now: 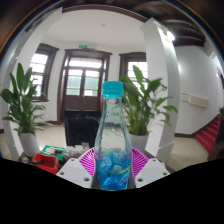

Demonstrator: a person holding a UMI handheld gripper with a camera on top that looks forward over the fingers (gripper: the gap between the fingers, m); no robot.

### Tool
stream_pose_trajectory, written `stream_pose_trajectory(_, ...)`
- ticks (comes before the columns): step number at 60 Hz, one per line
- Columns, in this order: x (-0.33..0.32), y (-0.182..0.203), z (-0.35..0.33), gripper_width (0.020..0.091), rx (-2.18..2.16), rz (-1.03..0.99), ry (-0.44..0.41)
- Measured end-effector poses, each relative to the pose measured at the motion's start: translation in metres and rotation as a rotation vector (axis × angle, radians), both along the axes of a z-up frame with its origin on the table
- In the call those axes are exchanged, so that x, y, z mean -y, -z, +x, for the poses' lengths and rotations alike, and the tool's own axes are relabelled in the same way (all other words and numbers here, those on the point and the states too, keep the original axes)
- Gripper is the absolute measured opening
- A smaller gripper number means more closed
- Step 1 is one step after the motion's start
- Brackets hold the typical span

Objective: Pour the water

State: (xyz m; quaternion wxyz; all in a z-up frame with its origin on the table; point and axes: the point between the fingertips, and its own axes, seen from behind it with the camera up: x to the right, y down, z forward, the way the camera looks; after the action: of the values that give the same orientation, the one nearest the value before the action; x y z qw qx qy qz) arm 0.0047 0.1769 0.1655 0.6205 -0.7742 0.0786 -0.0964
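Observation:
A clear plastic water bottle (113,130) with a teal cap and a blue label stands upright between my fingers, held up in the air. My gripper (113,170) is shut on the bottle, with the magenta pads (89,160) pressing its lower body from both sides. The bottle hides the table straight ahead. No cup or other vessel shows in the gripper view.
A red object (45,160) and a white pot with a leafy plant (22,105) sit to the left beyond the fingers. Another potted plant (148,100) stands right of the bottle. Far back are wooden double doors (82,85) and a red-carpeted stair (208,135).

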Motion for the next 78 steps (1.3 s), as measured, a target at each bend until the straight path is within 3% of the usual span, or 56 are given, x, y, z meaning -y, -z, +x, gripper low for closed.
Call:
stream_pose_trajectory(9,-0.007,0.071,0.051,0.0429,-0.01,-0.071,0.063)
stream_pose_trajectory(22,-0.003,0.134,0.04,0.0452,-0.096,-0.102,0.038)
stream_pose_trajectory(29,-0.002,0.131,0.039,0.0454,-0.131,-0.036,0.039)
stream_pose_trajectory(41,-0.001,0.13,0.037,0.0558,-0.112,-0.046,0.02)
stream_pose_trajectory(46,0.005,0.14,0.036,0.0706,-0.11,-0.102,0.027)
stream_pose_trajectory(54,0.04,0.142,0.026,0.0818,-0.111,-0.153,0.0)
stream_pose_trajectory(66,0.133,0.144,-0.017,0.0827,-0.145,-0.23,-0.069)
stream_pose_trajectory(78,0.209,0.082,-0.061,0.0826,-0.169,-0.191,-0.169)
